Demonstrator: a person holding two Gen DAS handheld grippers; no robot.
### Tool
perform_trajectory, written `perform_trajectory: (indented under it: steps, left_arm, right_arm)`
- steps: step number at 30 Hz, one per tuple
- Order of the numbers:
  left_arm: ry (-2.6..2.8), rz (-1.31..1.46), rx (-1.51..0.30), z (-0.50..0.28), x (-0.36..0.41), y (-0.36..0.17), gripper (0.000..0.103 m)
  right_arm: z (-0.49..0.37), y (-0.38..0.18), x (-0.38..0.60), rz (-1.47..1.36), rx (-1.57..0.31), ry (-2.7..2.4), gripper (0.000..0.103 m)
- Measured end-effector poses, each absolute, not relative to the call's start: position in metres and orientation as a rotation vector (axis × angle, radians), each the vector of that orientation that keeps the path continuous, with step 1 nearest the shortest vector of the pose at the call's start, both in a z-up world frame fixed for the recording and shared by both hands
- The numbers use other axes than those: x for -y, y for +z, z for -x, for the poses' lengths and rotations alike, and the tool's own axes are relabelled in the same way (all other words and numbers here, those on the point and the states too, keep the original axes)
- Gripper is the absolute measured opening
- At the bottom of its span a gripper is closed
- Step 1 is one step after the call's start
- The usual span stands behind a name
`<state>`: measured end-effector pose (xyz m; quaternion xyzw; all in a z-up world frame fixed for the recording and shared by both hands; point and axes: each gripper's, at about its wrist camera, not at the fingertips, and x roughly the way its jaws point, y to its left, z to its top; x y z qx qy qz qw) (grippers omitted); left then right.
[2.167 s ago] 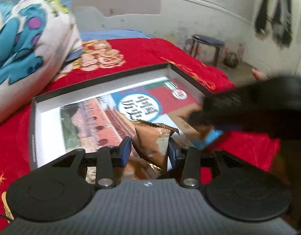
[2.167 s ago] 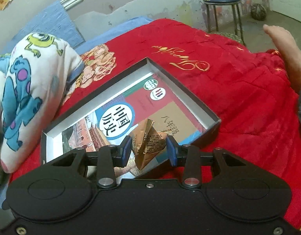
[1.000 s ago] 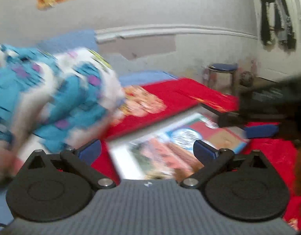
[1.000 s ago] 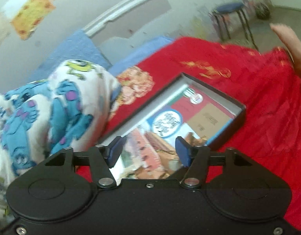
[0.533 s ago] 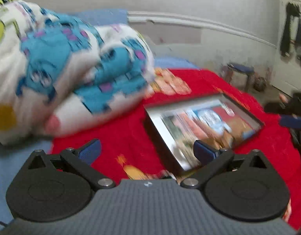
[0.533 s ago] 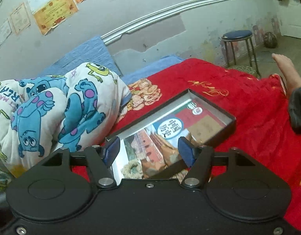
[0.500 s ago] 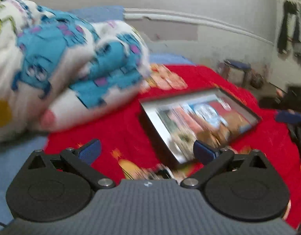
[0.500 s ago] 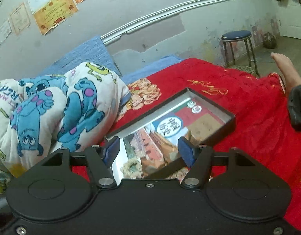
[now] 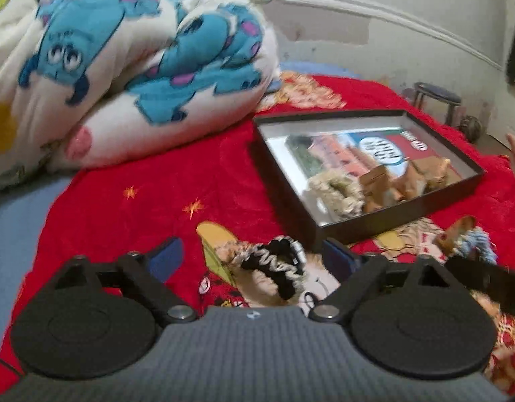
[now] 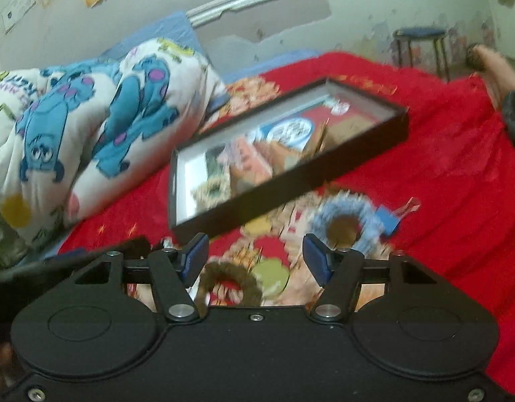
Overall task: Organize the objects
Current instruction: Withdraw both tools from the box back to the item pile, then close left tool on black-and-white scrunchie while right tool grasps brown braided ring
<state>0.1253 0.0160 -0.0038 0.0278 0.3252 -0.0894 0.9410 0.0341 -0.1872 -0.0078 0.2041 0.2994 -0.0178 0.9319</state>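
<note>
A shallow black box (image 9: pixel 384 222) (image 10: pixel 291 186) lies on the red bedspread; in it are a book, brown snack packets (image 9: pixel 408 181) and a beige scrunchie (image 9: pixel 336 194). My left gripper (image 9: pixel 257 256) is open and empty, just above a black-and-white scrunchie (image 9: pixel 274 263) on the bed in front of the box. My right gripper (image 10: pixel 257 256) is open and empty. A brown scrunchie (image 10: pixel 230 284) lies below it and a blue scrunchie (image 10: pixel 346 224) lies to its right.
A folded blue monster-print quilt (image 9: pixel 123 67) (image 10: pixel 89 117) lies left of the box. A blue stool (image 10: pixel 421 45) stands by the far wall. A person's foot (image 10: pixel 498 70) rests on the bed's right side.
Both grippers let go of the snack packets in the box, opened, and drew back and down toward the scrunchies on the near bedspread.
</note>
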Motion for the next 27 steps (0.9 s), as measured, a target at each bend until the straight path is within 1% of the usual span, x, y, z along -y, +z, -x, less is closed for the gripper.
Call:
perform_trajectory:
  steps: [2,3,5,6,7,8,9,10,12,14,17,18,19,21,23,27]
  left_arm:
    - [-0.169,-0.032,-0.689,-0.134,-0.02,-0.01,0.084]
    - [-0.157,-0.025,-0.7,-0.137,-0.021,-0.013,0.079]
    - [-0.144,-0.001,-0.733,-0.143,-0.023,-0.019,0.071]
    - [-0.142,0.009,-0.751,-0.146,-0.024,-0.022,0.064]
    - [-0.139,0.013,-0.771,-0.148,-0.024,-0.025,0.049]
    - [-0.128,0.01,-0.794,-0.151,-0.024,-0.029,0.041]
    - [-0.118,0.003,-0.809,-0.153,-0.024,-0.032,0.029]
    - [-0.105,-0.005,-0.814,-0.154,-0.023,-0.034,0.025]
    - [-0.096,-0.018,-0.807,-0.152,-0.021,-0.035,0.024]
    - [-0.085,-0.034,-0.805,-0.151,-0.018,-0.035,0.023]
    - [-0.072,-0.086,-0.795,-0.148,-0.01,-0.037,0.023]
    - [-0.068,-0.1,-0.793,-0.147,-0.008,-0.037,0.023]
    - [-0.066,-0.109,-0.792,-0.146,-0.007,-0.037,0.021]
    - [-0.066,-0.111,-0.793,-0.145,-0.006,-0.037,0.019]
    - [-0.064,-0.106,-0.796,-0.145,-0.006,-0.036,0.018]
    - [-0.062,-0.105,-0.797,-0.145,-0.006,-0.035,0.018]
  right_arm:
    - [-0.036,-0.016,0.185,-0.42,-0.628,-0.033,0.058]
    - [-0.038,-0.02,0.182,-0.419,-0.634,-0.022,0.055]
    - [-0.04,-0.027,0.178,-0.424,-0.645,0.013,0.053]
    - [-0.041,-0.031,0.175,-0.427,-0.648,0.023,0.052]
    - [-0.042,-0.036,0.173,-0.427,-0.652,0.024,0.05]
    - [-0.043,-0.04,0.171,-0.421,-0.659,0.021,0.048]
    - [-0.045,-0.044,0.168,-0.412,-0.666,0.018,0.044]
    - [-0.047,-0.047,0.166,-0.403,-0.67,0.016,0.042]
    - [-0.048,-0.053,0.163,-0.408,-0.664,0.011,0.041]
    - [-0.051,-0.06,0.158,-0.394,-0.653,-0.013,0.039]
    - [-0.052,-0.063,0.147,-0.32,-0.637,-0.058,0.029]
    - [-0.052,-0.062,0.145,-0.307,-0.638,-0.075,0.024]
    - [-0.052,-0.063,0.145,-0.304,-0.637,-0.089,0.02]
    - [-0.052,-0.063,0.147,-0.32,-0.633,-0.095,0.019]
    - [-0.051,-0.063,0.149,-0.327,-0.631,-0.105,0.014]
    - [-0.05,-0.064,0.148,-0.318,-0.624,-0.111,0.014]
